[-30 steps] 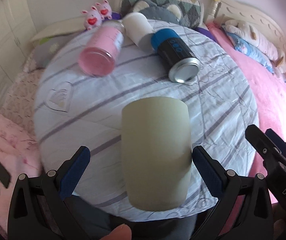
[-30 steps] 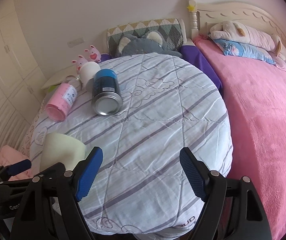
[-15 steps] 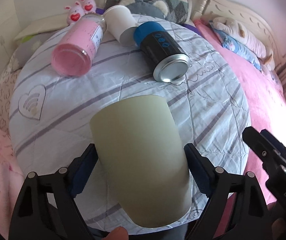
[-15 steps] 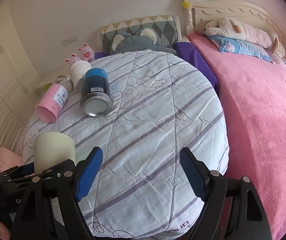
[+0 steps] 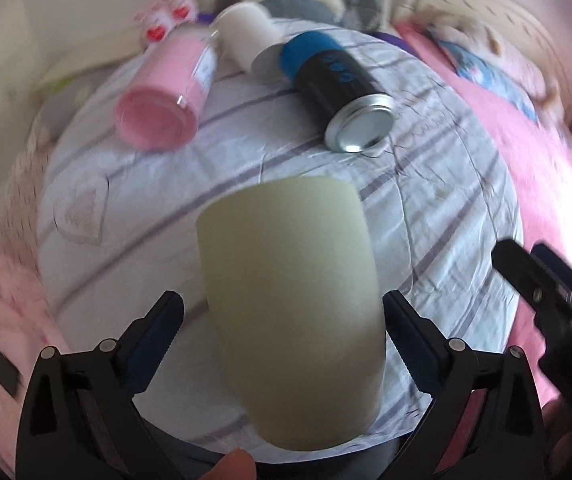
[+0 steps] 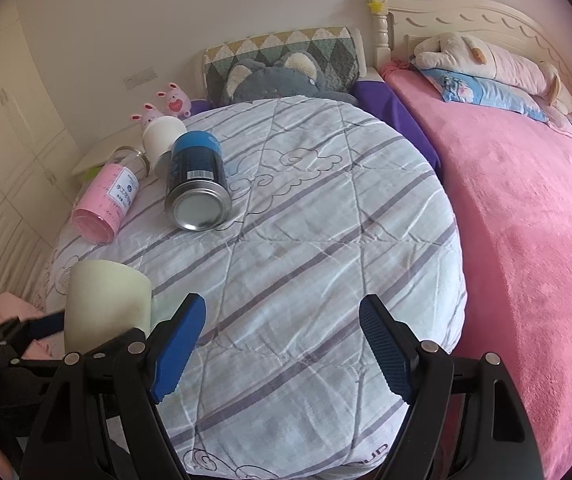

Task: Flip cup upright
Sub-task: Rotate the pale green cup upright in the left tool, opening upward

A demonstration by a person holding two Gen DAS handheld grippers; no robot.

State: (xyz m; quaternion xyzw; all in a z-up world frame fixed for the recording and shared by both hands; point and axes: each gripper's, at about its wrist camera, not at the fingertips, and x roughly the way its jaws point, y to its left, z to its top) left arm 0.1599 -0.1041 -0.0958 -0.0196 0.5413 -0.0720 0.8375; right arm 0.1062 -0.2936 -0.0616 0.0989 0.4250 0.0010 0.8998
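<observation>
A pale green cup (image 5: 293, 312) stands upside down, flat base up, near the front edge of the round quilted table (image 5: 445, 208). My left gripper (image 5: 282, 324) is open, its blue pads on either side of the cup; the right pad is close to the wall, the left one stands off with a gap. The cup also shows in the right wrist view (image 6: 106, 304) at lower left. My right gripper (image 6: 282, 340) is open and empty over the table's front, to the right of the cup.
A pink jar (image 5: 166, 92), a white cup (image 5: 250, 40) and a blue-capped black can (image 5: 337, 92) lie on their sides at the table's far left. A pink bed (image 6: 525, 220) lies to the right, pillows and plush toys behind.
My left gripper has moved in around the cup and then shifted slightly; the view is motion-blurred. The right gripper has barely moved.
</observation>
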